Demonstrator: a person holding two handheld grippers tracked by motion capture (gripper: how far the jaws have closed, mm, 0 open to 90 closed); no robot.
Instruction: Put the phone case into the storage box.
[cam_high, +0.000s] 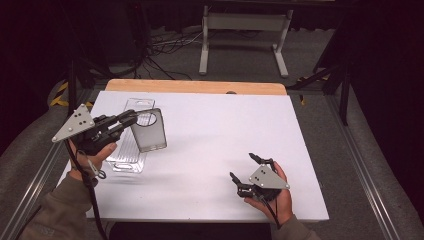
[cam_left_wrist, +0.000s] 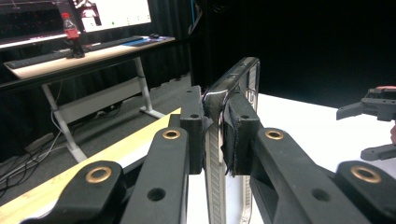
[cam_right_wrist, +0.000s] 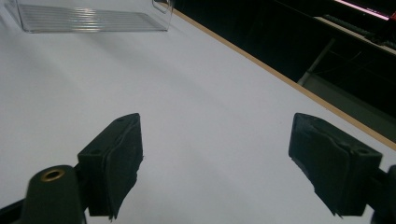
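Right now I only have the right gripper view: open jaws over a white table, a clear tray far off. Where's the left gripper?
Observer: The left gripper is over the table's left side, by the tray.
Operator: Is it holding anything?
Observer: Yes, its jaws are shut on the edge of a grey case with a round hole.
Operator: Is the case lying in the tray?
Observer: No, it looks lifted and tilted, overlapping the tray's right edge from above.
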